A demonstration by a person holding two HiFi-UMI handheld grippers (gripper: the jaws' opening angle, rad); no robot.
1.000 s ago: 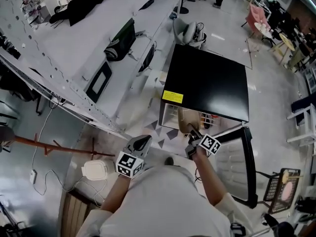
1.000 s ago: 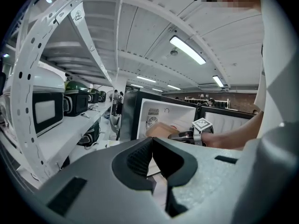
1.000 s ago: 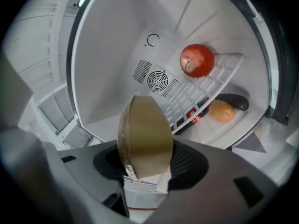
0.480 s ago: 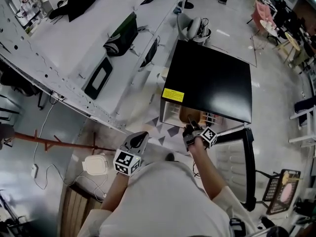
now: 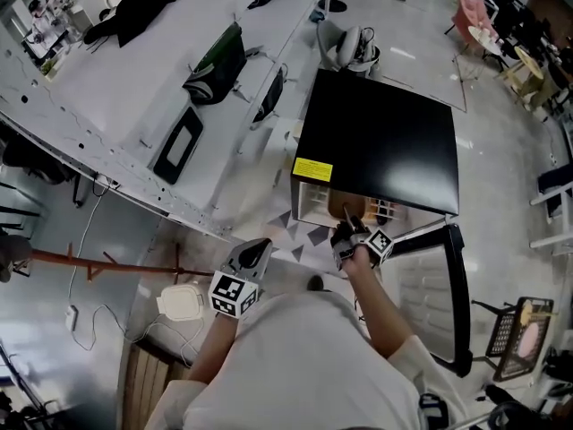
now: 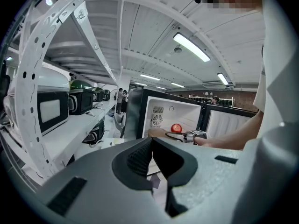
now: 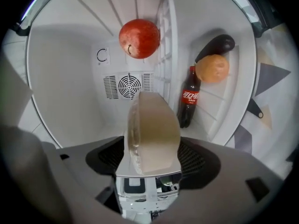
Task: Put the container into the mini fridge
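In the right gripper view a tan container with a clear lid (image 7: 152, 129) sits between the jaws of my right gripper (image 7: 153, 155), inside the white mini fridge (image 7: 70, 78). Those jaws have just been opening and now stand wide at either side of the container, not pressing it. The black-topped fridge (image 5: 380, 146) shows in the head view with my right gripper (image 5: 349, 227) reaching into its mouth. My left gripper (image 5: 255, 251) hangs in front of me, shut and empty, its tips (image 6: 152, 157) meeting.
A red apple (image 7: 138, 38) lies on the fridge's wire shelf (image 7: 164, 55). A cola bottle (image 7: 188, 98), an orange (image 7: 212, 68) and a dark eggplant (image 7: 215, 45) lie in the other compartment. The fridge door (image 5: 452, 294) stands open at right. A white lidded box (image 5: 183, 303) lies on the floor.
My right gripper has gone a little further into the fridge and rolled; the container is now mostly hidden under the fridge top. The left gripper has stayed put.
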